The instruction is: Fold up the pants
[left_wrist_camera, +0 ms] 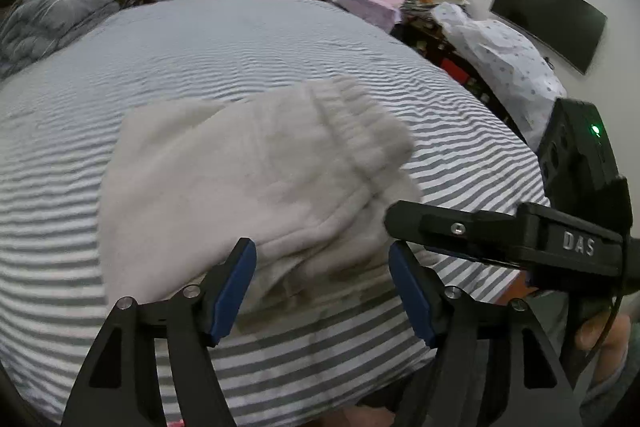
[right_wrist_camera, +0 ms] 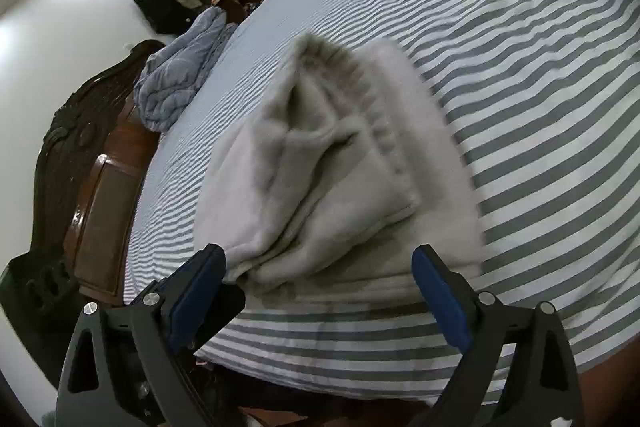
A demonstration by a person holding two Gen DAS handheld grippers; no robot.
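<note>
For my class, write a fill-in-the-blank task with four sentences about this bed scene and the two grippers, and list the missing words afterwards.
1. The pale pants lie on a sheet patterned with grey and white ____.
2. The pants are already ____ into a layered bundle.
3. The left gripper has its fingers ____, nothing clamped.
4. The pads on the right gripper are coloured ____.

Missing words: stripes; folded; open; blue

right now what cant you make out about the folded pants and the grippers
- Pale grey fleece pants on the striped grey and white bedsheet: motion blur smears the ribbed waistband in both wrist views; layer count unclear.
- Near fold edge, left wrist view: the open left gripper and the right gripper cover parts.
- Underside of the pants: hidden by the bed.
- Black wall screen: too small to read.
</note>
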